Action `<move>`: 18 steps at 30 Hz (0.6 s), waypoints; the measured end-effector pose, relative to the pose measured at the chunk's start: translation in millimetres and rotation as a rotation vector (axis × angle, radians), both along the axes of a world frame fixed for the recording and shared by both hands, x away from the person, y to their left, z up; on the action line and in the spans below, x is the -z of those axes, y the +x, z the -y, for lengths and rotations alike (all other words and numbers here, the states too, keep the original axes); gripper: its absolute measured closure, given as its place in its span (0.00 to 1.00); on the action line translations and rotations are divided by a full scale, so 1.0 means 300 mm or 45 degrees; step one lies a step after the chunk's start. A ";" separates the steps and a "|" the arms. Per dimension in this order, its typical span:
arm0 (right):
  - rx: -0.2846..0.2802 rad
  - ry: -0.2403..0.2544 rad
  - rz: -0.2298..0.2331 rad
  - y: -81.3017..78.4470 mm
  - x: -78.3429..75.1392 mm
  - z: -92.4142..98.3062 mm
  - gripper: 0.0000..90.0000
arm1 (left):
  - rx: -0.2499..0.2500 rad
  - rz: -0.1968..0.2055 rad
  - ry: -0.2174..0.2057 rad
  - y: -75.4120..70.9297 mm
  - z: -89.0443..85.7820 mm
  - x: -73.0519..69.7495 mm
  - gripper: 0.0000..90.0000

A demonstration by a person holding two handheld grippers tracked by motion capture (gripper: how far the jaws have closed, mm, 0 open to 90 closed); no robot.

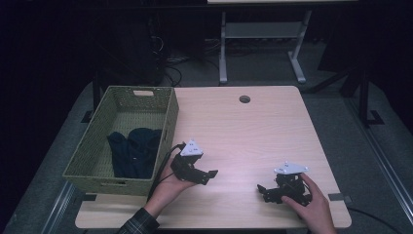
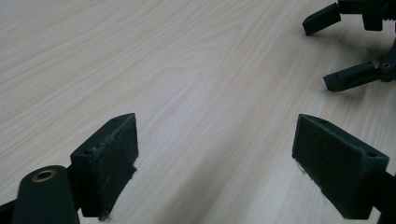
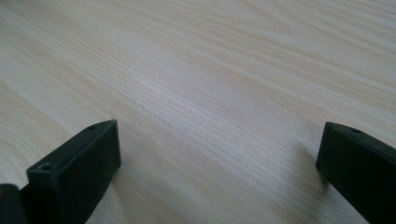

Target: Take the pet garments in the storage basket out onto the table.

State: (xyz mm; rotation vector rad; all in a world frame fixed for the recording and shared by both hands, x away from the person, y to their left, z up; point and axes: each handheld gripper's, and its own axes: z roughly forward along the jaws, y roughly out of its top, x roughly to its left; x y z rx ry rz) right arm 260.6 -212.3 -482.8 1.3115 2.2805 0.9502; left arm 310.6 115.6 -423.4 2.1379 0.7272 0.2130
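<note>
Dark cloth [image 1: 134, 152], a soft navy heap, lies crumpled in the near end of the woven basket [image 1: 168, 119], well apart from both grippers. The basket is olive green, rectangular, with open-weave walls and a cut-out handle in its far end; it stands on the left edge of the surface [image 1: 253, 131]. That surface is pale wood-grain laminate with rounded corners and a round cable hole [image 1: 244, 99] near its far edge. In the two gripper views the grain runs in fine streaks beneath the jaws. The room beyond is dim: grey floor, a white-legged table frame [image 1: 263, 44] at the back and dark cables on the floor behind the basket.

The left gripper [image 1: 210, 175] rests low over the surface just right of the basket, its black jaws spread wide with nothing between them; its pads [image 2: 114, 163] look fuzzy and worn at the edges. The right gripper [image 1: 262, 191] sits near the front right, jaws likewise parted and empty, pointing towards the left one. Each carries a grey three-cornered plate on top.
</note>
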 end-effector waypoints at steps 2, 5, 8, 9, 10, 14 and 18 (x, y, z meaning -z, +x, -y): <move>0.000 0.000 0.000 0.000 0.000 0.000 0.00 | -0.001 -0.002 -0.001 0.002 -0.002 -0.008 0.15; 0.000 0.000 0.000 0.000 0.000 0.000 0.00 | 0.011 0.003 0.007 0.005 -0.004 -0.017 0.15; 0.000 0.000 0.000 0.000 0.000 0.000 0.00 | 0.007 0.002 0.000 0.006 -0.004 -0.026 0.15; 0.000 0.000 0.000 0.000 0.000 0.000 0.00 | 0.007 0.002 0.000 0.006 -0.004 -0.026 0.15; 0.000 0.000 0.000 0.000 0.000 0.000 0.00 | 0.001 0.002 -0.010 0.007 -0.004 -0.030 0.15; 0.000 0.000 0.000 0.000 0.000 0.000 0.00 | -0.002 0.006 -0.022 0.010 -0.006 -0.046 0.15; 0.000 0.000 0.000 0.000 0.000 0.000 0.00 | -0.001 0.014 -0.029 0.013 -0.008 -0.065 0.15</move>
